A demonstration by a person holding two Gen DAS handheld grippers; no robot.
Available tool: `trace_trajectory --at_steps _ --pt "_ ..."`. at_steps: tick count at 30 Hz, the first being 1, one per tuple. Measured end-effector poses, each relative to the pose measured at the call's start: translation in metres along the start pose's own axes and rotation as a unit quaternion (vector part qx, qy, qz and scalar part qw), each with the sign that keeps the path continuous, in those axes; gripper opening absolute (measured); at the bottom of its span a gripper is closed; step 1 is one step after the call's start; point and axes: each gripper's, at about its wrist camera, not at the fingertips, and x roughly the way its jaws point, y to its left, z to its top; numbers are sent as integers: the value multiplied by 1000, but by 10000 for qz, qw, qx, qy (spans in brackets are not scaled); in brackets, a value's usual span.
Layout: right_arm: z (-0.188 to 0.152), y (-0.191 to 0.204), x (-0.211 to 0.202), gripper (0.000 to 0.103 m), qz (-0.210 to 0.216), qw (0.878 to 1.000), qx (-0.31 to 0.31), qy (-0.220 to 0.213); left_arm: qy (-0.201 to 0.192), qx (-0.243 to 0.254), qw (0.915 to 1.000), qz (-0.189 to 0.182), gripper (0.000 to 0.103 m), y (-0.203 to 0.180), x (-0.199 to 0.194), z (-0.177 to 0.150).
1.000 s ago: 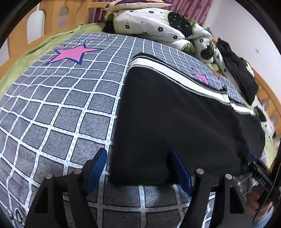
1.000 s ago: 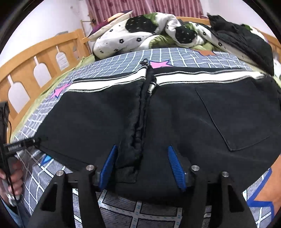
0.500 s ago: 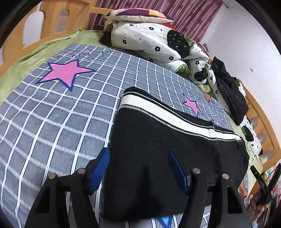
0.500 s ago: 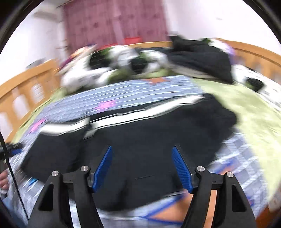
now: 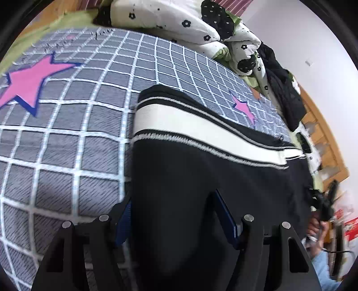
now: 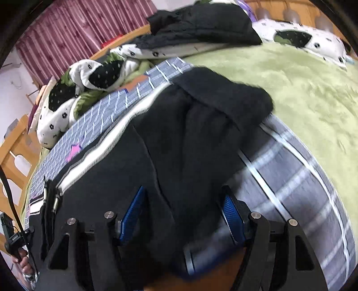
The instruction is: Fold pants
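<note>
Bedroom clutter rings the work area: a wooden bed frame [image 5: 322,138], a maroon curtain [image 6: 73,38] and a heap of flower-print duvet [image 5: 170,20] at the far end of the bed.

From the left wrist camera, the black pants [image 5: 201,179] lie flat on a grey grid blanket [image 5: 67,134] printed with pink stars [image 5: 29,82]. Their white-striped waistband [image 5: 201,132] runs across the blanket toward its far right edge. The left gripper [image 5: 176,221] has its jaws spread wide, with the near left edge of the pants lying between the blue pads [image 5: 226,221]. Nothing is pinched; whether the pads touch cloth I cannot tell.

From the right wrist camera, the same pants [image 6: 179,156] reach toward the blanket's right edge, where a thick folded-over cuff or hem [image 6: 226,96] spills near the green fleece sheet [image 6: 302,89]. A pile of dark clothing [image 6: 201,24] sits at the far end of the bed. The right gripper [image 6: 183,215] is also spread apart, straddling bunched black fabric without clamping it. Two metal-tipped drawstrings [image 6: 50,197] hang at the waistband.

Risks, as I judge them: closing on a single layer would drag the top ply and skew the fold; the bunched hem may carry its wrinkle into the crease; the drawstrings could get trapped inside.
</note>
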Motion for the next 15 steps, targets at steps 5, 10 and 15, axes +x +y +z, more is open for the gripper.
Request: trace_trajectory --at_steps 5,10,15 --pt "23 13 24 40 -156 9997 -204 26 8 -778 9966 -283 19 19 6 6" --pt "38 34 -10 14 -190 9981 1 -589 -593 -118 9978 274 9 -24 -23 4" --pt "49 106 -58 12 -176 9902 -447 -1311 -950 -61 9954 -91 9 -44 -70 21"
